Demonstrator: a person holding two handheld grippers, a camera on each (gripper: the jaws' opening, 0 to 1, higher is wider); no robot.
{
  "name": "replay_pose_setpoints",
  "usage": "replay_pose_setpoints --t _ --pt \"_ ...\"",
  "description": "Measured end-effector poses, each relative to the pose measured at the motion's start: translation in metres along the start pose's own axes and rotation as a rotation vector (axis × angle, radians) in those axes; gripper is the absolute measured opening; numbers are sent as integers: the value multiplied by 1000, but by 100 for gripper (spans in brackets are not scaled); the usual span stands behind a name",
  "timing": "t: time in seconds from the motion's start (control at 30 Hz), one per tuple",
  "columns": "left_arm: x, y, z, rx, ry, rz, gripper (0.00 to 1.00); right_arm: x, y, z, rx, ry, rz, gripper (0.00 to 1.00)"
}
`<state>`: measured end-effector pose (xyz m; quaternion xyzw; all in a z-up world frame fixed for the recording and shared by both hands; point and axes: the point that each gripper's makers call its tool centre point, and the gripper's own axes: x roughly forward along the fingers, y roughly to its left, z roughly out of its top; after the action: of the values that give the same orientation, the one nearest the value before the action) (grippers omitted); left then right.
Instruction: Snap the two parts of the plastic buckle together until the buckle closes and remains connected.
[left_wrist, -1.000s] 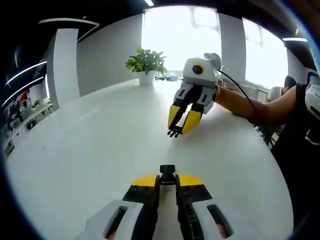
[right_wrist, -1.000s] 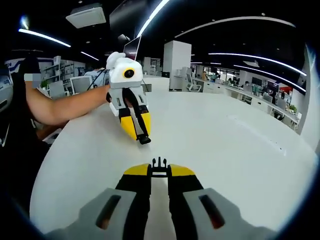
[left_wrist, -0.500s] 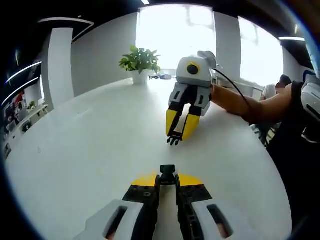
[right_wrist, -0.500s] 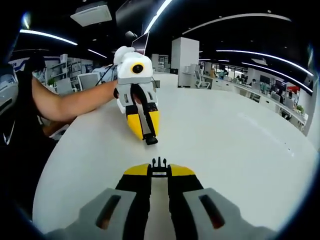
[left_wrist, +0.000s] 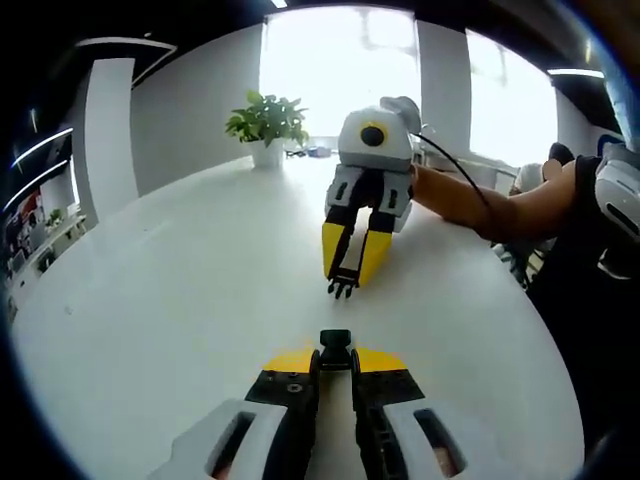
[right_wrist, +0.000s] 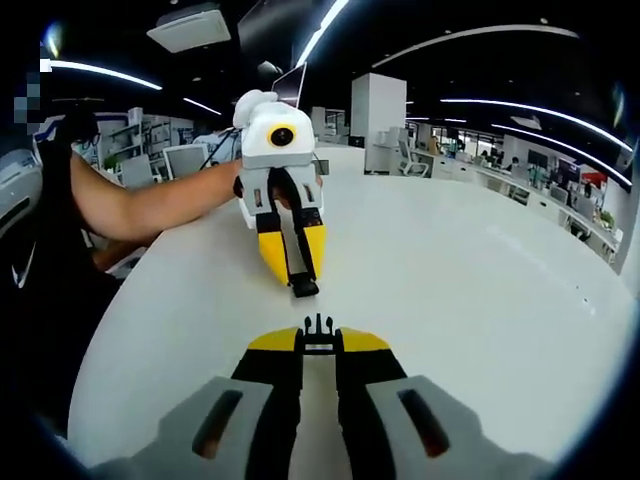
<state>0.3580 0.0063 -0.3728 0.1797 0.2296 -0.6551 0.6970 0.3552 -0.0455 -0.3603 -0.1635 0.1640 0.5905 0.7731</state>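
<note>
The black socket half of the buckle (left_wrist: 335, 345) sticks out from the tips of my left gripper (left_wrist: 335, 360), which is shut on it. The pronged half (right_wrist: 318, 330) is pinched the same way in my right gripper (right_wrist: 318, 346), prongs pointing forward. Both grippers hover over the white table (left_wrist: 150, 300) and face each other tip to tip. In the left gripper view the right gripper (left_wrist: 348, 278) points its pronged half (left_wrist: 342, 289) toward me, a short gap away. In the right gripper view the left gripper (right_wrist: 297, 276) presents the socket half (right_wrist: 304, 287).
A potted plant (left_wrist: 265, 125) stands at the table's far edge under bright windows. The person's forearm (left_wrist: 480, 205) reaches over the table's right side, and the other arm (right_wrist: 150, 205) comes in from the left. Office desks (right_wrist: 520, 200) lie beyond the table.
The two grippers have drawn nearer and lined up more squarely, so the gap between the buckle halves is smaller. Both stay shut on their halves.
</note>
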Motion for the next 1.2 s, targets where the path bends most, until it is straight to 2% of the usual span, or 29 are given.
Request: replay_pose_setpoints --t 0.63,0.97,1.2 --pt "6 -6 -1 18 15 -20 10 2 6 -3 -6 14 30 11" --pt "5 -8 4 10 -8 -32 10 4 7 -5 -1 20 39 11" --pt "6 -7 1 12 1 -33 10 5 9 -5 -4 23 41 11"
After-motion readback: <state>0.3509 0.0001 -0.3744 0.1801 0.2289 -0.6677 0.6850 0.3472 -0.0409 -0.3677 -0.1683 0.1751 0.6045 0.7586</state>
